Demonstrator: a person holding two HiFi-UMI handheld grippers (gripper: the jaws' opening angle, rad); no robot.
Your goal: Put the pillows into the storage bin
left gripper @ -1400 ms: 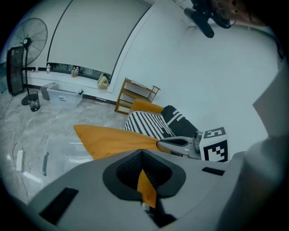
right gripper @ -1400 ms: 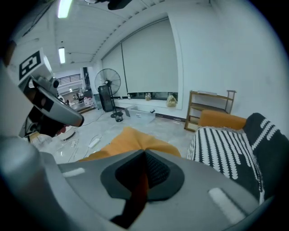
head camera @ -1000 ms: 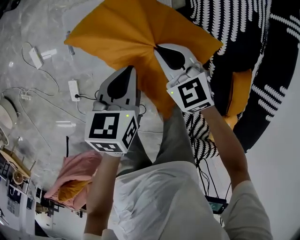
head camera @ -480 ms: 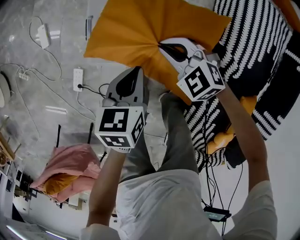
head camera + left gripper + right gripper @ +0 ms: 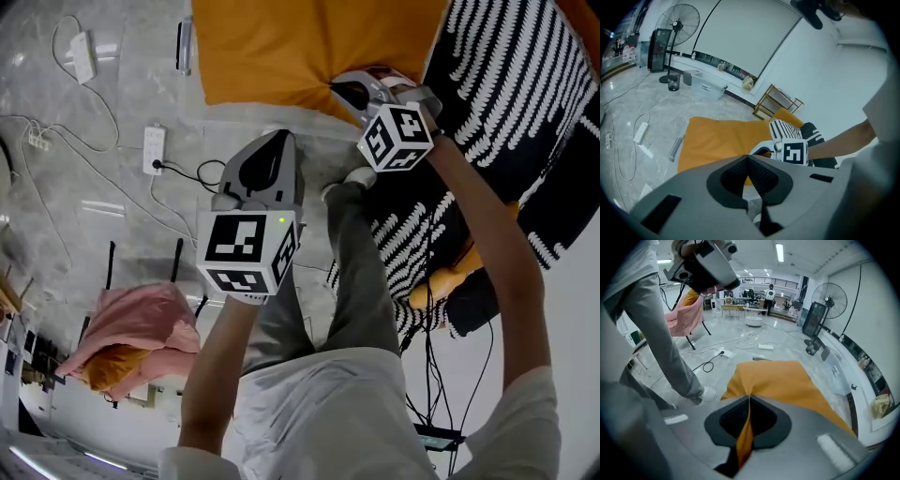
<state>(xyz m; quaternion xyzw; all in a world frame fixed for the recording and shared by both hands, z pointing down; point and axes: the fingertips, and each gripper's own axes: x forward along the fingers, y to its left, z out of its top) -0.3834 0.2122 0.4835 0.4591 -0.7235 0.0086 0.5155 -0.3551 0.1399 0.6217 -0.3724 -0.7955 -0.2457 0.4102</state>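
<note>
1. Over the grey marble-look floor [image 5: 94, 122], at the far side of the scene, is the large orange fabric pillow [image 5: 281, 47]. It is held by a pinch of its cover at its near edge. I cannot tell whether its far edge touches the floor.
2. Right claw [image 5: 352, 92]: clenched on that fold. The right gripper view shows orange cloth squeezed between the pads.
3. Left claw [image 5: 272, 141]: jaws together with nothing between them. It is near-left of the pillow and apart from it.
4. Black fabric storage bin with white dashed pattern [image 5: 506, 112]: just right of the right claw. The pillow body spreads to the left of it, not yet inside.
5. Step in hand, as I read it: carrying the pillow to the bin.
6. Next move calls for swinging the pillow right, over the bin's mouth, then releasing. The limp cover may snag on the rim, and the free left claw could tuck it in.
</note>
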